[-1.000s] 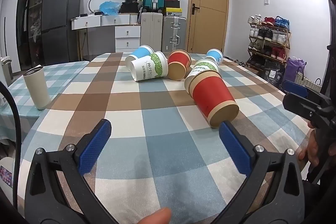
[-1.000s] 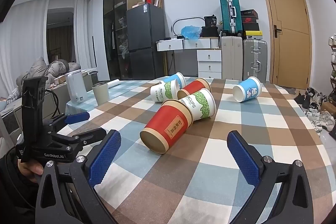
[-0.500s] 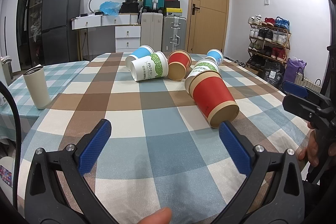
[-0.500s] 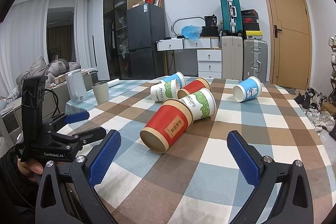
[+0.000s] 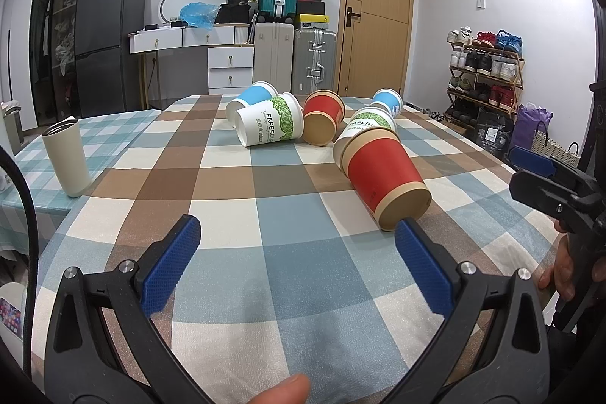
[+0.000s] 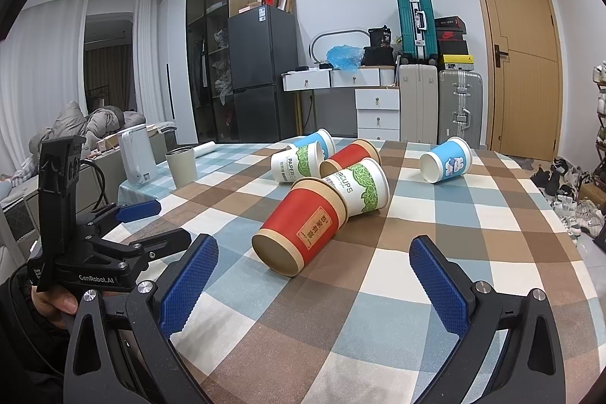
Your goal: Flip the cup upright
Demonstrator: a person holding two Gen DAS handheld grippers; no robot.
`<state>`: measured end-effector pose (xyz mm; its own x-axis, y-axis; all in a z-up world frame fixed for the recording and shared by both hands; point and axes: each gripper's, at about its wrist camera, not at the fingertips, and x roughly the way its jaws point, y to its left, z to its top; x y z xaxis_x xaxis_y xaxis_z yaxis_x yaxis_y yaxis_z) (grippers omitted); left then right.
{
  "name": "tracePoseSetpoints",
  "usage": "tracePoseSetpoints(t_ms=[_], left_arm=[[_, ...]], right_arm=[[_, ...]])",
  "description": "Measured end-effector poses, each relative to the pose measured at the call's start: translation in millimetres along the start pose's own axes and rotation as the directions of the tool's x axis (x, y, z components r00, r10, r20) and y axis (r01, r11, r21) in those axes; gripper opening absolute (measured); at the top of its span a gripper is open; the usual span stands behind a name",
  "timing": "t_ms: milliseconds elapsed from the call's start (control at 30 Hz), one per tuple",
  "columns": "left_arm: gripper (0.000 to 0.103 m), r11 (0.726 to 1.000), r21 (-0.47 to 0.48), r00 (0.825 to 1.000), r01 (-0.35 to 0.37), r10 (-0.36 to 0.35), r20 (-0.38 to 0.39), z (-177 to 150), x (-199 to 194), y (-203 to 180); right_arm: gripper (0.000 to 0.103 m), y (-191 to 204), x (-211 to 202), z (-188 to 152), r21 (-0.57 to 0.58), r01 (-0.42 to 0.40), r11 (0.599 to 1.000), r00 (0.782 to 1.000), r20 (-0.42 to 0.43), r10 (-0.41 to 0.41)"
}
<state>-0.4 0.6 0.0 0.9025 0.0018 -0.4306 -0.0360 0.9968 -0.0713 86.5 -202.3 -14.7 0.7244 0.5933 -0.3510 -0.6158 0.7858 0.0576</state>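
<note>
Several paper cups lie on their sides on the checked tablecloth [image 5: 288, 237]. The nearest is a red cup [image 5: 382, 177], also in the right wrist view [image 6: 303, 230], its mouth toward the grippers. Behind it lie a white-green cup [image 6: 360, 186], another white-green cup [image 5: 270, 124], a second red cup [image 5: 322, 116] and two blue cups [image 6: 447, 163] [image 5: 253, 95]. My left gripper [image 5: 297, 233] is open and empty, low over the near table. My right gripper [image 6: 314, 252] is open and empty, just short of the nearest red cup.
A beige tumbler [image 5: 66, 158] stands upright at the table's left side. A white kettle [image 6: 136, 156] stands beyond it. Suitcases, drawers, a fridge and a door stand behind the table; a shoe rack [image 5: 484, 74] is at the right.
</note>
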Motion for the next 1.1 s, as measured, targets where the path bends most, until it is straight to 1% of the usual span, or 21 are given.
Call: tracePoseSetpoints(t_ms=[967, 1100], left_arm=[[0.102, 1.000, -0.002, 1.000, 0.001, -0.001, 0.000, 0.0, -0.1, 0.0], [0.102, 1.000, -0.001, 1.000, 0.002, -0.002, 0.000, 0.0, 0.0, -0.2]], right_arm=[[0.103, 1.9, -0.6, 1.6, 0.000, 0.003, 1.000, 1.000, -0.002, -0.003], [0.103, -2.9, -0.7, -0.9, 0.002, 0.011, 1.000, 1.000, -0.004, -0.011]])
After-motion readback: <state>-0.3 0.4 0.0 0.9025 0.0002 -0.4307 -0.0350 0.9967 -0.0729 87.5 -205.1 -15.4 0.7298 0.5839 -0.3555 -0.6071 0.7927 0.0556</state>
